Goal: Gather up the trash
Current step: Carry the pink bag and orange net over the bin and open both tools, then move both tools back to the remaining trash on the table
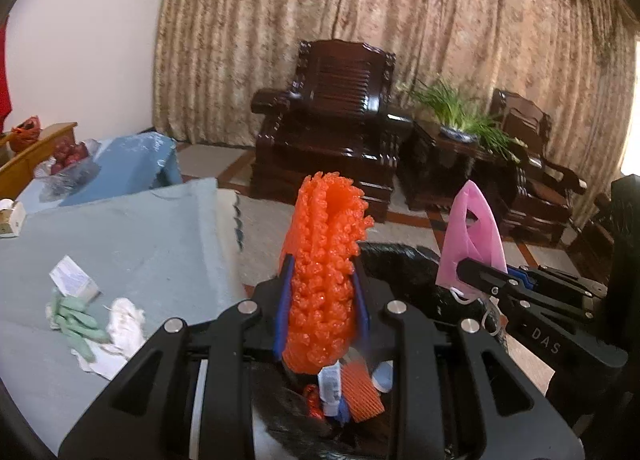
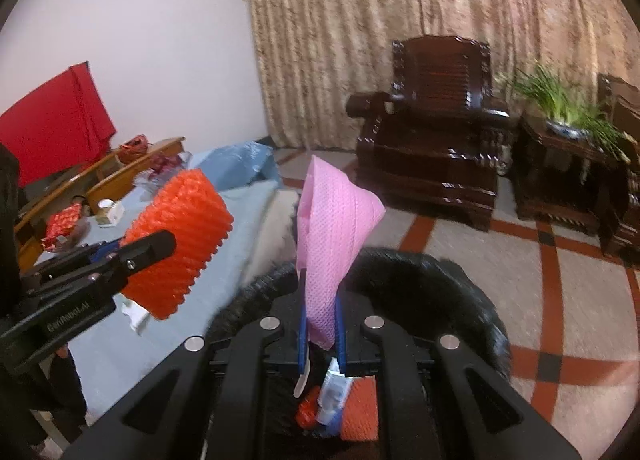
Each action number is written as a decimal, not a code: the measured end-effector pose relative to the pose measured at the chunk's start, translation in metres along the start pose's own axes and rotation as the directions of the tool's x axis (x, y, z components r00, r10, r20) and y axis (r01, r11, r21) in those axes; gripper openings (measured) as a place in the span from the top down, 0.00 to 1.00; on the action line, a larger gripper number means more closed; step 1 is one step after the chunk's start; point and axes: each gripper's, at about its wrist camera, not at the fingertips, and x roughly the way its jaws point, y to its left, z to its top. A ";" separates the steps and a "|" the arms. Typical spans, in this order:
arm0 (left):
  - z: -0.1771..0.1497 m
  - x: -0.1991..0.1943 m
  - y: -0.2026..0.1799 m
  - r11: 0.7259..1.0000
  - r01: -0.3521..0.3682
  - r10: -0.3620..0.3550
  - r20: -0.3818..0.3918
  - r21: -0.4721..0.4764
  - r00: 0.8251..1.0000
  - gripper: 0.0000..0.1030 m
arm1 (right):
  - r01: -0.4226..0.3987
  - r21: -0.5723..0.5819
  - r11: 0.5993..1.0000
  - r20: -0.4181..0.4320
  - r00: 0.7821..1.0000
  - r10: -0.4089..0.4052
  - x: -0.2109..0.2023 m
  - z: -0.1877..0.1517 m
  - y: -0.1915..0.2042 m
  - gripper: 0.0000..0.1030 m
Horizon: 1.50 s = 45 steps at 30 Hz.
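Now | L gripper (image 1: 320, 292): jaws clamped on orange foam net (image 1: 324, 260) | R gripper (image 2: 322, 324): jaws pinching pink mask (image 2: 332, 227)

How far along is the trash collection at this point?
Partly done. Done: the black bin already holds an orange piece and a wrapper. In hand: the left tongs grip an orange foam net and the right tongs grip a pink mask, both above the bin. Left: a small box, green gloves and a white tissue on the table.
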 end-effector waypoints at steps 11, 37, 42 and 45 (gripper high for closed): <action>-0.028 0.048 -0.021 0.998 0.044 -0.040 -0.098 0.035 0.994 0.75 | 0.077 0.041 0.996 -0.102 0.992 -0.072 0.019 -0.041 -0.035 0.87; -0.028 -0.029 0.094 0.974 -0.208 0.208 -0.007 -0.087 0.978 0.13 | 0.064 0.009 0.998 -0.039 0.997 -0.063 0.026 -0.023 0.012 0.06; -0.033 -0.058 0.137 0.945 -0.302 0.305 0.002 -0.128 0.952 0.13 | -0.019 -0.048 0.999 -0.025 1.000 0.018 0.039 -0.013 0.060 0.06; -0.035 -0.073 0.160 0.925 -0.352 0.356 0.004 -0.145 0.934 0.13 | -0.063 -0.067 0.996 -0.025 0.998 0.061 0.050 -0.009 0.087 0.06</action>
